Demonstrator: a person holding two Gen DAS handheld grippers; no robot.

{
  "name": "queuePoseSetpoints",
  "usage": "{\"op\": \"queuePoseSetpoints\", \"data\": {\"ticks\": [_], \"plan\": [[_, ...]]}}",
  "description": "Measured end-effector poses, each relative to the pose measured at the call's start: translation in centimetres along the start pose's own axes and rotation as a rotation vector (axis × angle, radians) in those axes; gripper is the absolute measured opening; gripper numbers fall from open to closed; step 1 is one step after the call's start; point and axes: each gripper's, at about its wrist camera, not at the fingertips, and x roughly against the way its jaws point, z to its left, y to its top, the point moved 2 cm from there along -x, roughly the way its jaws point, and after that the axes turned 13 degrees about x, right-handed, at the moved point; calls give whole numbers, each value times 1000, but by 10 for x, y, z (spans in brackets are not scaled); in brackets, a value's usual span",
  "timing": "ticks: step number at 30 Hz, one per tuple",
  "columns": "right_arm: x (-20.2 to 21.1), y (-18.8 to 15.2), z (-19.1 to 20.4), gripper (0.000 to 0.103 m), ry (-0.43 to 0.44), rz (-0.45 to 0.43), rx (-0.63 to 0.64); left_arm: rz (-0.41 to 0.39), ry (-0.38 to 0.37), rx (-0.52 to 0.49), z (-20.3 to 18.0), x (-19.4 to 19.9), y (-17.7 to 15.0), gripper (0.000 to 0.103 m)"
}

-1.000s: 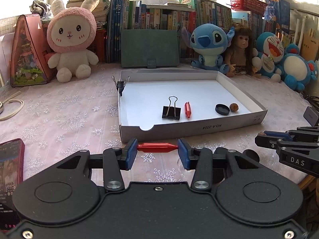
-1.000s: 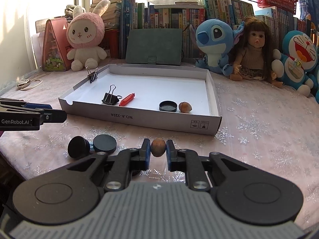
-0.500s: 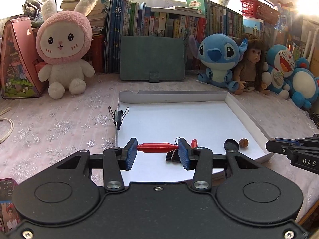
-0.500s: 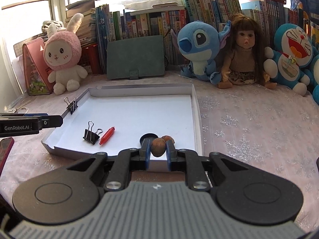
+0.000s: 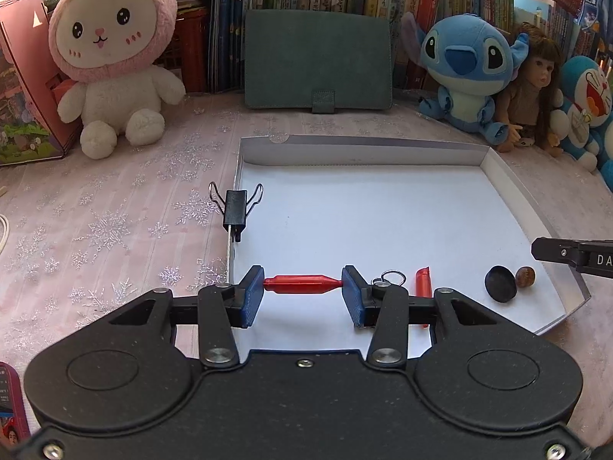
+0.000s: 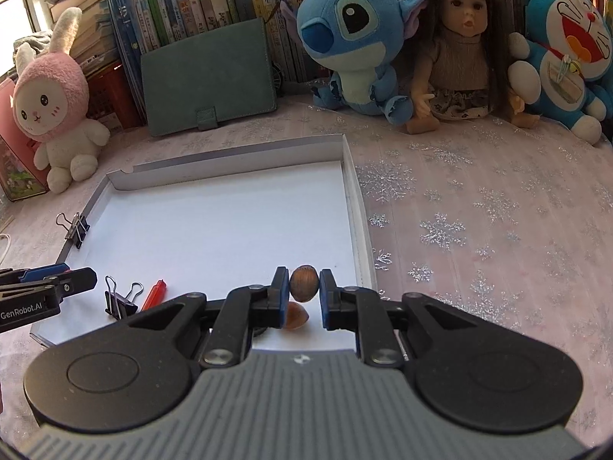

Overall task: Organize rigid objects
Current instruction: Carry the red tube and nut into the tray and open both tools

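My left gripper (image 5: 302,285) is shut on a red pen-like piece (image 5: 300,284), held crosswise over the near left part of the white tray (image 5: 364,149). My right gripper (image 6: 304,285) is shut on a brown nut (image 6: 304,283) above the tray's near right corner (image 6: 358,230). In the tray lie a second red piece (image 5: 423,287), a black cap (image 5: 500,288), a second nut (image 5: 525,276) and a black binder clip (image 6: 120,299). Another binder clip (image 5: 234,209) is clamped on the tray's left wall. The second nut also shows under my right gripper (image 6: 295,316).
Plush toys, a doll (image 6: 459,46), a green case (image 5: 318,57) and books line the back of the table. A red phone (image 5: 11,398) lies at the near left. The pink snowflake cloth (image 6: 479,230) covers the table.
Both grippers moved forward and up from the table in front of the tray to over the tray's near part, each still holding its object.
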Motion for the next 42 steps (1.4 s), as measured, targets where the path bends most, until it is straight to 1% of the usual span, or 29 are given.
{"op": "queuePoseSetpoints", "data": {"ticks": [5,12,19,31,33,35,38,39,40,42], "plan": [[-8,1,-2,20,-13,25,1,14,19,-8,-3,-8,-2,42],[-17,1,-4,20,-3,49,-11,34,36,-15,-5,-14,-7,42],[-22,-1,-4,20,-3,68,-17,24,44,-25,-8,-15,-10,42],[-24,-2,-5,20,-6,62,-8,8,48,-41,-10,-14,-12,42],[-23,-3,-4,22,-6,60,-7,5,45,-36,-9,-14,-12,43],[-22,-4,-4,27,-3,56,-6,1,43,-29,-9,-12,-13,43],[-19,-5,-4,31,-4,43,0,-7,30,-20,-7,-9,-14,47],[-18,-5,-4,34,-7,39,2,-10,26,-17,-7,-8,-15,50],[-16,-6,-4,45,-10,34,5,-13,24,-15,-7,-6,-15,51],[-12,-6,-4,48,0,25,5,-19,14,-13,-7,-2,-16,56]]}}
